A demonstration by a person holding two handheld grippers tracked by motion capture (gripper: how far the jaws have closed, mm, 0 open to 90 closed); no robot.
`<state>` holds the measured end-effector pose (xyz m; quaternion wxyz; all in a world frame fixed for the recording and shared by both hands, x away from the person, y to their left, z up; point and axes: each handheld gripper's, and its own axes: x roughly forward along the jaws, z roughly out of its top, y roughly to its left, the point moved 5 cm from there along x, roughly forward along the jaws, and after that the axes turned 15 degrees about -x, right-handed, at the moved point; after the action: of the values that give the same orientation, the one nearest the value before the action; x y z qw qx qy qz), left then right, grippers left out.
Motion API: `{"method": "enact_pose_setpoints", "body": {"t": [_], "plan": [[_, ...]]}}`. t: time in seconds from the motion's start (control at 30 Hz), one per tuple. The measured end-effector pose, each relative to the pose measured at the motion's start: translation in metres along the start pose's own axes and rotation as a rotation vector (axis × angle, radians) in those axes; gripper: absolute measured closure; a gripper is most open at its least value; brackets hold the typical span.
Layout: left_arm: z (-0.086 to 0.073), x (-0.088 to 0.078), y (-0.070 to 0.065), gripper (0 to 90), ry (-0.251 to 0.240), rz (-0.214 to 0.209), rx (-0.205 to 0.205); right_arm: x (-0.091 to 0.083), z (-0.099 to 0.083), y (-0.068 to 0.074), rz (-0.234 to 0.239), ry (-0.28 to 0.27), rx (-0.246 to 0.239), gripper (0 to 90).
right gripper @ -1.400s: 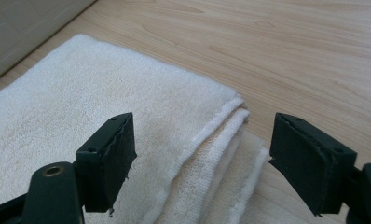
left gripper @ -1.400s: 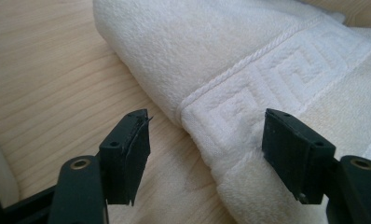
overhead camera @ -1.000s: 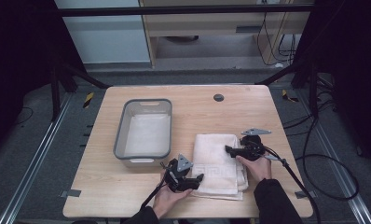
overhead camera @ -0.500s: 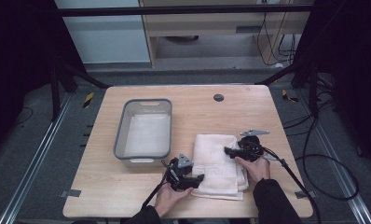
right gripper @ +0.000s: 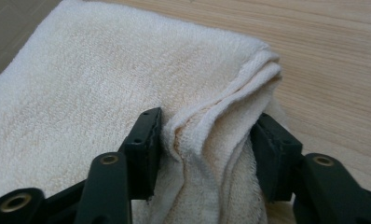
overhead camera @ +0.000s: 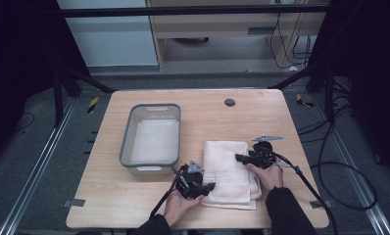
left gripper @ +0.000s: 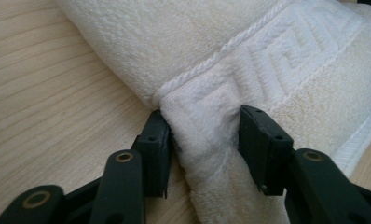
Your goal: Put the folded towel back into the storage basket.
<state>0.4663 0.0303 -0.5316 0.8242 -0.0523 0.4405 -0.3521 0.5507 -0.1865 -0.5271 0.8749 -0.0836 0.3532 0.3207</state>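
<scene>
Item: folded cream towel (overhead camera: 230,171), lying on the wooden bench (overhead camera: 114,205) just right of the grey tub (overhead camera: 127,142), which holds another folded cloth (overhead camera: 154,141). Change: both sets of jaws have just been closing, with towel between them, so a lift or fold looks imminent. Left gripper (left gripper: 204,140): half-closed, pinching the towel's banded near-left corner. Right gripper (right gripper: 207,149): half-closed, bunching the layered right edge into a ridge.
</scene>
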Motion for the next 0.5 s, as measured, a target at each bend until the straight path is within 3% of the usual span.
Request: {"method": "enact_pose_setpoints", "body": {"t": [0.23,0.5], "plan": [[0.0000,-0.0007,-0.0024,63.2,0.005,-0.011,0.007,-0.0014,0.0021,0.0006,0.018,-0.012,0.029,62.6],[-0.0008,-0.0030,-0.0036,73.5,-0.025,-0.028,-0.004,-0.0064,0.0062,0.0019,0.017,-0.031,0.014,66.5]]}}
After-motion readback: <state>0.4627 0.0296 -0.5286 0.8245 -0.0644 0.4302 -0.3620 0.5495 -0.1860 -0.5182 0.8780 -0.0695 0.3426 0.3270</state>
